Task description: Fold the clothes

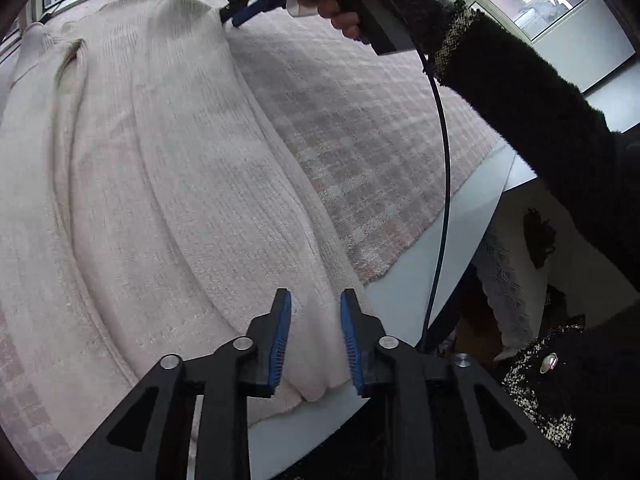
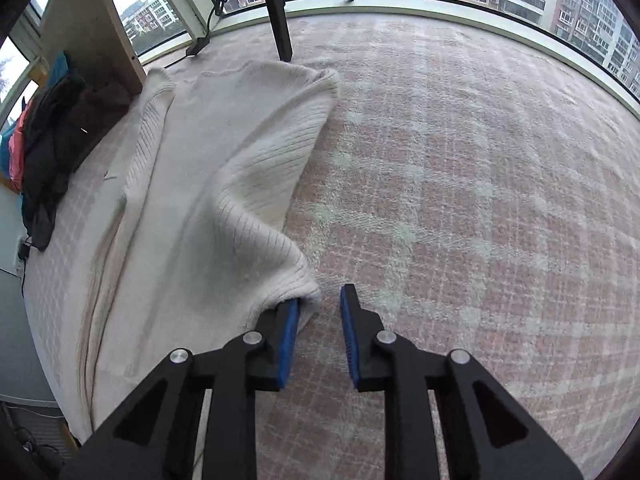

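**Cream sweater spread on checked cloth, both claws parted**

A cream ribbed knit sweater lies lengthwise on a pink-and-white checked cloth covering the table. Its near corner sits between the 2 blue-padded fingers of the left gripper, whose jaws stand apart with the fabric loosely between them, not pinched. At the far end, the right gripper is also parted: its left pad touches a lifted fold of the sweater edge, the other pad is clear of it. A black fuzzy sleeve reaches across. Dark clothes are piled at the table's left edge.
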A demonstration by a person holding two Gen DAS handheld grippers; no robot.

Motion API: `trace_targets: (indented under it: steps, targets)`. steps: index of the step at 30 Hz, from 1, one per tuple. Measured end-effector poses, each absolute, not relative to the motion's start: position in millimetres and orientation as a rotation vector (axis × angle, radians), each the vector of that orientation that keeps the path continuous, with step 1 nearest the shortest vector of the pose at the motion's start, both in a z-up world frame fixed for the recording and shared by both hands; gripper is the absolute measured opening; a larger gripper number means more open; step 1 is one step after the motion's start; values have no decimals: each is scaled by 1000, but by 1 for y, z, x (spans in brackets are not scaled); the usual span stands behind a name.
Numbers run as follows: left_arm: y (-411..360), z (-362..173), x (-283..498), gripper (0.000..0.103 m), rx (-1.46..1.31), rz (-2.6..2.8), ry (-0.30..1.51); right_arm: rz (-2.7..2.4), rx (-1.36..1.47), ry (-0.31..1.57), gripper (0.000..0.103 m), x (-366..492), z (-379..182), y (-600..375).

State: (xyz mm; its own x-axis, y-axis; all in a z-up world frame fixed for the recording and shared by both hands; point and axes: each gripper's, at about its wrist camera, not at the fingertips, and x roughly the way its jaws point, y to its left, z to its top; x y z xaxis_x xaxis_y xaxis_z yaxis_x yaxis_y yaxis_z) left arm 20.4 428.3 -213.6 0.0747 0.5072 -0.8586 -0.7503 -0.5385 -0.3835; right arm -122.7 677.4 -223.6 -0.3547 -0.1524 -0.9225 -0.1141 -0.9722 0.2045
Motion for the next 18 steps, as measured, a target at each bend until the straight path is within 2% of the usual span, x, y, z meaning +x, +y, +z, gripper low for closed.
trace_targets:
  steps: [4, 6, 8, 9, 11, 14, 17, 18]
  targets:
    - [425, -208, 33, 39, -1360, 1653, 316, -2603, 1751, -237, 30, -100, -207, 681]
    - [437, -218, 38, 42, -1363, 1625, 329, -2616, 1710, -367, 30, -92, -201, 692]
    - [454, -226, 48, 42, -1345, 1608, 380, -2591, 1683, -541, 35, -93, -202, 704]
    - [461, -230, 53, 44, -1327, 1606, 418, -2576, 1670, -613, 41, -94, -203, 707]
    - [468, -237, 60, 47, -1315, 1622, 474, -2553, 1663, -672, 43, -99, -209, 703]
    - [471, -243, 65, 49, -1287, 1652, 500, -2556, 1653, -641, 43, -102, -217, 689]
    - [466, -244, 64, 39, -1262, 1688, 472, -2558, 1642, -610, 43, -104, -224, 675]
    - [463, -245, 59, 26, -1271, 1701, 449, -2558, 1639, -600, 42, -105, -227, 670]
